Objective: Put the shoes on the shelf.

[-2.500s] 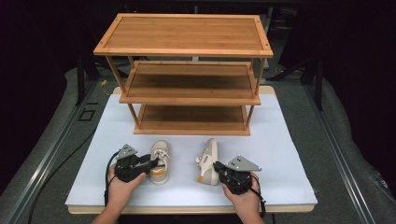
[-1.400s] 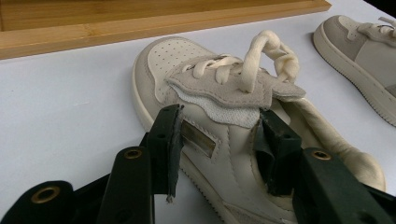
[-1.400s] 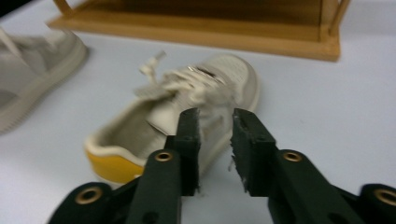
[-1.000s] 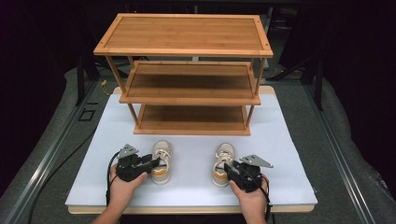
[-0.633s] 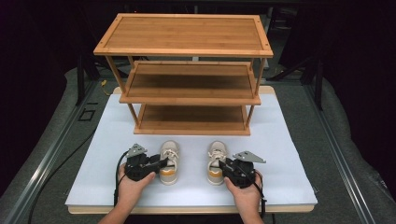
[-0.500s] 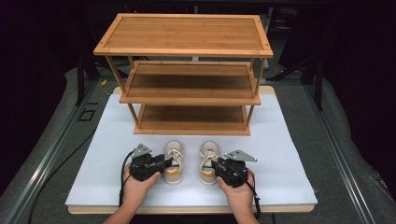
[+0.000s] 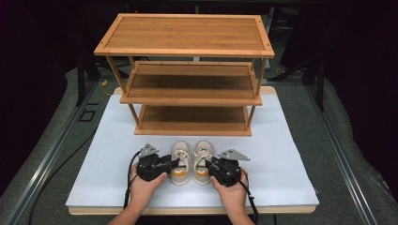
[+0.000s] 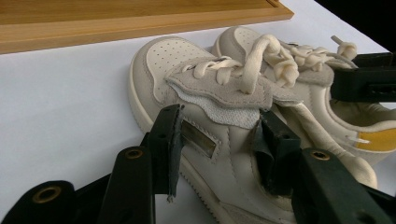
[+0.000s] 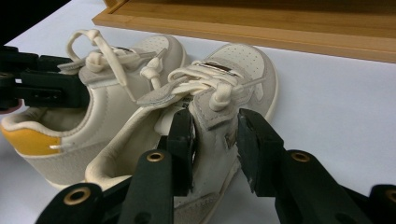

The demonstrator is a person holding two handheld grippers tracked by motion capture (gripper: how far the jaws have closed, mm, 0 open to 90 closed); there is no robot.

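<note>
The two small cream leather lace-up shoes (image 7: 191,162) are being held side by side on the white desk (image 7: 291,164) before the bamboo rack (image 7: 187,75), each soft, light upper being clenched at its side wall by the left gripper (image 8: 219,140) and right gripper (image 9: 215,140), whose jaws are gripping where the padded collar is giving least.

Left shoe (image 8: 224,140) heel cut off by frame edge; right shoe (image 9: 219,116) heel hidden behind jaws.

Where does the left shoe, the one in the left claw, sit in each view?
High view: left shoe, bottom centre, left of the pair.
Left gripper view: centre, between the black jaws.
Right gripper view: far left, yellow heel showing.
Shared landmark: the wooden rack's bottom shelf beyond the toes.
</note>
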